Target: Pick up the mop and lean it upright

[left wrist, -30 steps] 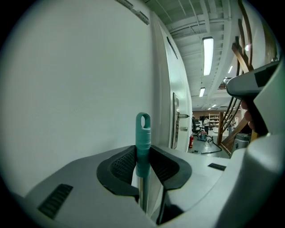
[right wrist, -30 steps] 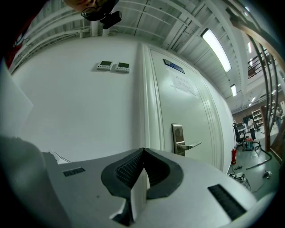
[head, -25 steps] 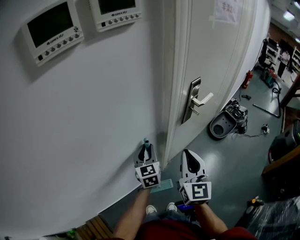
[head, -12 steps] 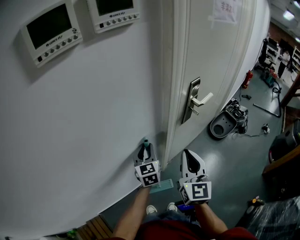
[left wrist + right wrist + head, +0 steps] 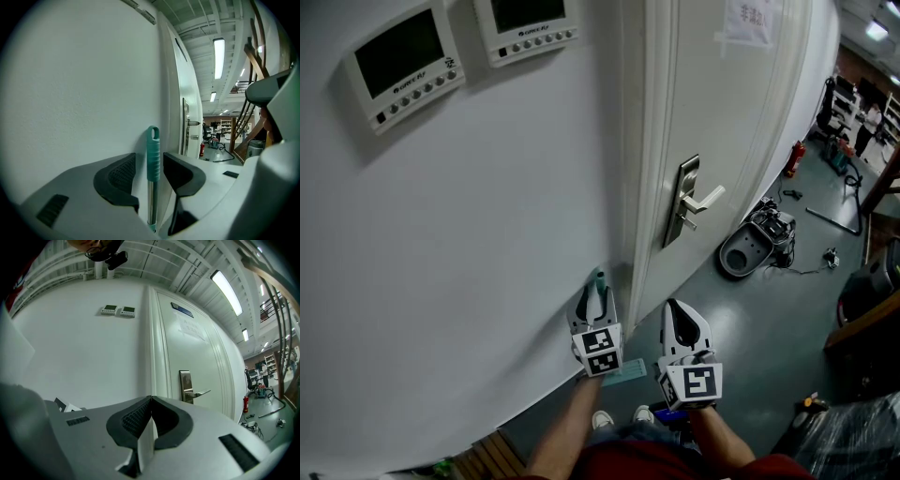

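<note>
White painted wall (image 5: 487, 234) is the largest surface here and serves as the rest for the mop (image 5: 152, 178), with the white door (image 5: 722, 141) and the door frame (image 5: 639, 187) just to its right. The mop stands near upright, its top end against the wall beside the frame; its head is below the field of both gripper views and cannot be assessed. The left gripper (image 5: 596, 300) has just been opening. Its jaws now stand apart on either side of the handle, with a visible gap at each ribbed pad (image 5: 121, 173), so nothing is clamped. The right gripper (image 5: 151, 401) is closed on itself, empty, and held clear of the mop. Handling judgement: the steel shaft (image 5: 151, 206) appears thin, rigid and smooth, so it is likely light for its length but liable to slide through the pads and to skate sideways along the wall. The teal grip (image 5: 153, 152) is ribbed plastic and offers the better friction, so it is the recommended place to take hold, just below the hanging loop (image 5: 153, 132). Because the weight probably sits at the unseen head, a hold near the top gives little control over the foot; any correction should therefore be slow. The handle appears robust, not fragile.
</note>
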Motion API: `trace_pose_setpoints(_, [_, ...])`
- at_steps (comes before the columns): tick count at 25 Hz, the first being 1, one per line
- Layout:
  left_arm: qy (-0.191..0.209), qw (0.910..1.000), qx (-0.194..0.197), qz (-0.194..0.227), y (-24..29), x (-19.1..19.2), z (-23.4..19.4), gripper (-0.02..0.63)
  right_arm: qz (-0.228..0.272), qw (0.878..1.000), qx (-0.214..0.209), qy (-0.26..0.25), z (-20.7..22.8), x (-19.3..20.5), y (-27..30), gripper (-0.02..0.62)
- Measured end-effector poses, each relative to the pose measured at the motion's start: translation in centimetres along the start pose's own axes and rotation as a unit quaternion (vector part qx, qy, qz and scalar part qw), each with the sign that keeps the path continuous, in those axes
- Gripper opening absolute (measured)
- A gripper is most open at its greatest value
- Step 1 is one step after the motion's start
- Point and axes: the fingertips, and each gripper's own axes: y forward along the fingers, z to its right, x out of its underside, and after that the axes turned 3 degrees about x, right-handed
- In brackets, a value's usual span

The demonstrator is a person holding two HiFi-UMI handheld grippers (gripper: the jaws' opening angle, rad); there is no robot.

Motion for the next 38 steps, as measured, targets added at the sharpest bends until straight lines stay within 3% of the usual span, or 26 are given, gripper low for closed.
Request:
trace_pose_setpoints(27, [0.001, 0.9997, 0.008, 0.023, -3.0, -1.0, 0.2, 0.19, 0.002, 1.0, -0.003, -0.001, -0.4, -0.2, -0.2, 0.017])
trace_pose_setpoints(38, [0.06, 0.9946, 0.042, 0.074, -10.3, -3.5, 2.5, 0.19, -0.007, 1.0, -0.004, 0.001, -0.7, 0.8, 0.0, 0.017])
